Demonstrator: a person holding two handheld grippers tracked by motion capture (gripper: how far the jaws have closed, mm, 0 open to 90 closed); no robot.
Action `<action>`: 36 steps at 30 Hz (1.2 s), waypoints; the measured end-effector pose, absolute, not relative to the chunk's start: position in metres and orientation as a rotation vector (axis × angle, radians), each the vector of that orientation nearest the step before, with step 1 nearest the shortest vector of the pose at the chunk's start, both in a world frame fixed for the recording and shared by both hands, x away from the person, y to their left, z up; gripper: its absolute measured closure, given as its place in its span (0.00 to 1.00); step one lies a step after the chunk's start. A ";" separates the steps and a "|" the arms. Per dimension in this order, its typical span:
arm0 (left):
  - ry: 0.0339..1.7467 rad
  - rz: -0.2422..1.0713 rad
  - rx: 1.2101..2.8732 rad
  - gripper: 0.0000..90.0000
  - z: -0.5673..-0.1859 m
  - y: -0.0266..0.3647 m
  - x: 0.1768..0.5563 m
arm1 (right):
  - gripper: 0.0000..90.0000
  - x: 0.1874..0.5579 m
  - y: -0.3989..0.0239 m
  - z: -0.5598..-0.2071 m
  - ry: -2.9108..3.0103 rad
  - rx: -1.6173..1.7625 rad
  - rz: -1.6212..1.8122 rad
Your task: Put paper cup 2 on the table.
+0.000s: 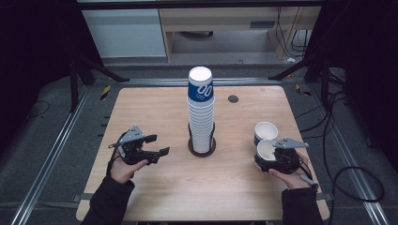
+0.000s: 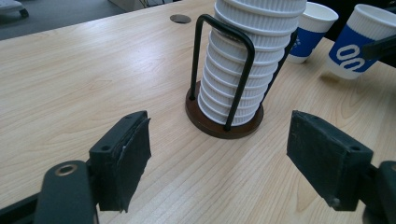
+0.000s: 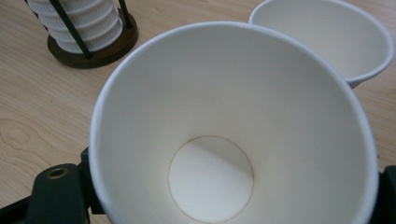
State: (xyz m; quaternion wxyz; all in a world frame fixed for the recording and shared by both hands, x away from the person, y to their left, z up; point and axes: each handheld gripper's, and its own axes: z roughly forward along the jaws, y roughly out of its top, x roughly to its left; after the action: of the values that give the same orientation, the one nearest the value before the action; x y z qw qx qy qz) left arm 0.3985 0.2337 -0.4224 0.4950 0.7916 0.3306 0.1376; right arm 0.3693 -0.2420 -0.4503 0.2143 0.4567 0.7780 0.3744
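Near the surface's (image 1: 155, 101) right edge, a cup (image 1: 266, 150) is pinched upright by the right gripper (image 1: 277, 159), just beside a second cup (image 1: 265, 131). The left gripper (image 1: 157, 146) is held level near the left edge, fingers (image 2: 125, 158) spread, aimed at the stack (image 1: 201, 112). A blue band with white loops is seen; no writing can be read.

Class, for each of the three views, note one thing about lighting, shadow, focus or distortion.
High view: the table is lit while the surroundings fall into dark. Left gripper view: the stack is sharp, the near pads softer, and the held cup casts a small shadow on the wood. Right gripper view: that cup looms wide from closeness, with soft shading on its base.
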 end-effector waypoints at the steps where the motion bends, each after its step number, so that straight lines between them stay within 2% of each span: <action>1: 0.800 0.334 1.919 0.23 -0.422 0.233 0.398 | 0.21 0.370 -0.241 -0.453 2.170 1.263 1.036; 13: 0.802 0.330 1.924 0.23 -0.424 0.234 0.399 | 0.19 0.374 -0.236 -0.467 2.207 1.260 0.977; 22: 0.802 0.333 1.921 0.23 -0.422 0.236 0.399 | 0.07 0.374 -0.237 -0.470 2.202 1.254 0.986; 36: 0.817 0.331 1.936 0.21 -0.422 0.239 0.400 | 0.04 0.351 -0.248 -0.468 2.181 1.269 0.978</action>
State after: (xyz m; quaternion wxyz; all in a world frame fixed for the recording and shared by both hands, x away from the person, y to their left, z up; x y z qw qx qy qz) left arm 0.3996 0.2391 -0.4222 0.4858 0.7955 0.3355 0.1360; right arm 0.3508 -0.2478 -0.4677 0.2162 0.4577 0.7869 0.3529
